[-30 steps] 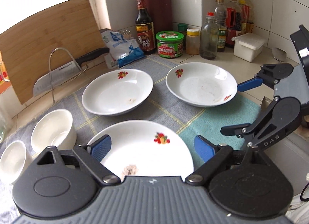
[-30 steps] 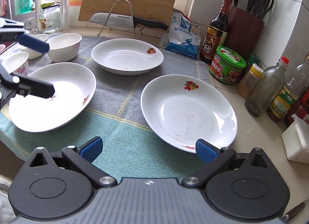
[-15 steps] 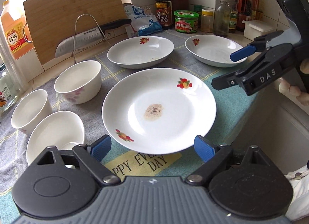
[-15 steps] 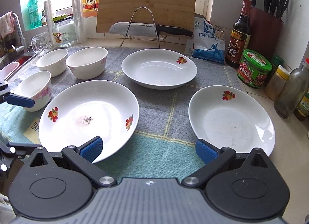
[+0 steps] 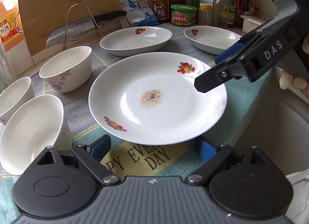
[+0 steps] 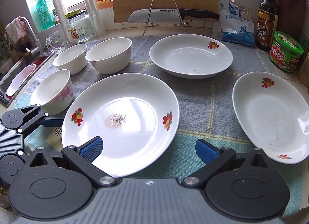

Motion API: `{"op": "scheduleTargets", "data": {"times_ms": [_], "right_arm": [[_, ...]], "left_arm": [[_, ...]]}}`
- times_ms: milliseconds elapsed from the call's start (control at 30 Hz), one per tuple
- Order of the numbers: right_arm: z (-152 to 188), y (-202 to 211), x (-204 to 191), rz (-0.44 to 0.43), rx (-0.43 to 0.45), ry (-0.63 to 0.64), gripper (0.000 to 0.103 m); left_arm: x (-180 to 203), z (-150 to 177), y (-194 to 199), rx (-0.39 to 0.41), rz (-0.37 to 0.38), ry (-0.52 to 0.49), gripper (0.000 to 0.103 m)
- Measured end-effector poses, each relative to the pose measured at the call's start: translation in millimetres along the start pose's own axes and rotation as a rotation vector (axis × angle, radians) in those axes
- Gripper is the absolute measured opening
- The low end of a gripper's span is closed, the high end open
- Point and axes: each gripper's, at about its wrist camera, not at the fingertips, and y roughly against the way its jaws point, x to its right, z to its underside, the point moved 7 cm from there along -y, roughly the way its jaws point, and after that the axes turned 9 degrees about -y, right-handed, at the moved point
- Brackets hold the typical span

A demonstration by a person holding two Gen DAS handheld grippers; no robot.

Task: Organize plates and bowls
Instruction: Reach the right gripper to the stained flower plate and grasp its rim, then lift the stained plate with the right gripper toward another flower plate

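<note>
Mat (image 6: 195, 96) covers counter. Near plate (image 6: 119, 123) on it, two plates far/right, three bowls (image 6: 108, 57) left. Left gripper (image 5: 152, 146) spread wide, empty, at near plate's edge. Right gripper (image 6: 148, 148) also apart, empty, over its right rim.

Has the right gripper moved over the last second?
Yes. In the left wrist view the right gripper has swung from beside the far plate to over the stained plate's rim.

My right gripper (image 6: 148, 149) gapes empty at lower centre, its blue left pad (image 6: 90, 149) over the white fruit-printed soiled plate (image 6: 123, 115); three white floral bowls (image 6: 109, 57) sit upper left.
</note>
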Motion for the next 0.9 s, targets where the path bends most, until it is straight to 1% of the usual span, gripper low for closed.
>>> {"op": "scheduleTargets", "data": {"times_ms": [67, 200, 267, 300, 333, 367, 500, 600, 900], "right_arm": [[-0.7, -5.2, -0.8, -0.024, -0.016, -0.002, 0.103], [-3.2, -15.7, -1.9, -0.057, -0.047, 0.015, 0.103], [-4.8, -21.9, -1.9, -0.066, -0.064, 0.021, 0.103], [-5.6, -25.4, -1.4, -0.072, -0.074, 0.024, 0.103], [-6.1, -28.5, -1.0, -0.076, -0.084, 0.025, 0.103], [-6.1, -31.4, -0.7, -0.083, -0.095, 0.027, 0.103], [-10.7, -38.1, -1.9, -0.107, -0.110, 0.058, 0.103], [-17.0, -44.1, -3.0, -0.129, -0.120, 0.080, 0.103], [-37.6, -63.6, -9.6, -0.195, -0.173, 0.210, 0.103]], "left_arm": [[1.8, -2.7, -2.3, 0.024, -0.004, -0.012, 0.094], [1.1, -3.1, -5.2, 0.032, 0.009, 0.006, 0.095], [0.8, -2.8, -6.0, 0.028, 0.006, 0.019, 0.098], [-0.4, -2.4, -7.4, 0.016, -0.001, 0.038, 0.102], [-2.1, -1.7, -8.5, 0.007, -0.001, 0.064, 0.103], [-3.3, -1.4, -9.5, 0.008, 0.004, 0.082, 0.103], [-1.7, 0.4, -8.8, 0.024, -0.008, 0.081, 0.103], [-1.4, 0.0, -9.1, 0.021, -0.014, 0.092, 0.103], [0.8, 0.1, -8.5, 0.022, -0.023, 0.096, 0.103]]}}
